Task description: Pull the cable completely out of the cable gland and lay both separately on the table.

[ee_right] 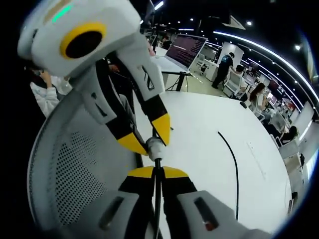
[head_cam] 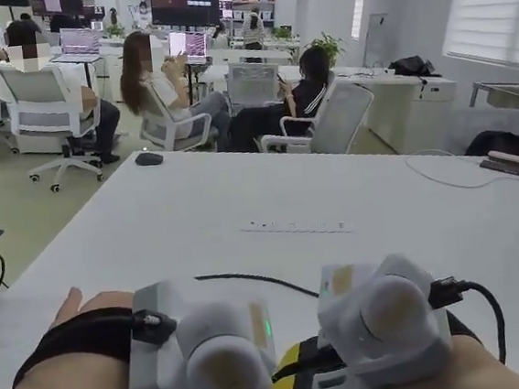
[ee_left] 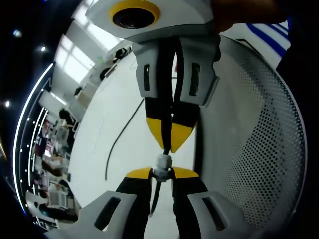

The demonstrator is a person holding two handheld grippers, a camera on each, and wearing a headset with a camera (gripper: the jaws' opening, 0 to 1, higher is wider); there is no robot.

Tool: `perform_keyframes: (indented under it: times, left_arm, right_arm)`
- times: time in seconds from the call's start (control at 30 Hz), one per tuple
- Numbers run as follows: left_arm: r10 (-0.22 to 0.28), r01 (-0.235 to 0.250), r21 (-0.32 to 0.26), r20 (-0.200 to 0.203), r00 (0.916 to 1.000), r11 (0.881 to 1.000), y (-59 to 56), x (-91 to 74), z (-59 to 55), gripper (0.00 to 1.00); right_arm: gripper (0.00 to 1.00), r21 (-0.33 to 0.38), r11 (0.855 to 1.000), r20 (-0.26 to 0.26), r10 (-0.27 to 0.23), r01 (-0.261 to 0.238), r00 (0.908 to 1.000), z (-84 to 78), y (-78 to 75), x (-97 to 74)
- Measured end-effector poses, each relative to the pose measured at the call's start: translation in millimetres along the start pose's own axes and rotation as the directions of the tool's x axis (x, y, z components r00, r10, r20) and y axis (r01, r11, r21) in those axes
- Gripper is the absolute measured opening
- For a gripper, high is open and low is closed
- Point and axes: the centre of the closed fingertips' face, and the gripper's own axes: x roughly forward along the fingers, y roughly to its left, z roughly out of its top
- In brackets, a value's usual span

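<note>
The left gripper (ee_left: 163, 173) is narrowed onto the gland (ee_left: 163, 165), a small pale fitting pinched between its yellow tips. The right gripper (ee_left: 169, 137) meets it nose to nose, its tips pressed together on the black cable (ee_left: 172, 74) just beyond the gland, so the two sets of tips almost touch. In the right gripper view the cable leaves the gland and runs back between that gripper's own jaws toward the camera; the gland sits on the cable, not off it. Both are held up off the table (head_cam: 288, 201), close to the person and low in the head view, where the grippers sit side by side in the hands at the near edge. More black cable lies loose on the white top in a shallow curve, heading away from the grippers. A white mesh panel (ee_left: 259, 149) stands right behind the grippers in both gripper views. Beyond the table, people sit at desks with lit screens.
</note>
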Motion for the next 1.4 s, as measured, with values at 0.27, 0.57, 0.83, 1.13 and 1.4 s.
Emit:
perform_keyframes:
  times: [0.27,0.57,0.83,1.13,1.4]
  left_arm:
    - [0.012,-0.012,0.0,-0.012,0.9998,1.0,6.9,-2.6,-8.7,0.16]
    - [0.022,-0.022,-0.005,-0.015,0.9996,1.0,9.2,-6.9,-10.2,0.16]
    - [0.042,-0.042,-0.014,-0.018,0.9989,0.999,15.8,-13.2,-14.1,0.16]
    - [0.053,-0.054,-0.021,-0.026,0.9983,0.998,17.3,-14.8,-18.6,0.16]
    - [0.077,-0.077,-0.028,-0.015,0.997,0.997,21.5,-16.8,-17.3,0.16]
  right_arm:
    - [0.03,0.006,1.0,-0.06,-0.025,0.025,0.9979,-28.0,-9.9,-13.8]
    - [0.03,0.043,0.997,-0.128,-0.055,0.061,0.9902,-61.9,-19.2,-31.6]
    - [0.03,0.088,0.991,-0.17,-0.088,0.104,0.9815,-89.1,-27.8,-43.3]
    - [0.03,0.114,0.985,-0.212,-0.105,0.131,0.9716,-111.0,-34.1,-49.3]
    - [0.23,0.114,0.983,-0.194,-0.121,0.145,0.9736,-97.2,-33.8,-43.9]
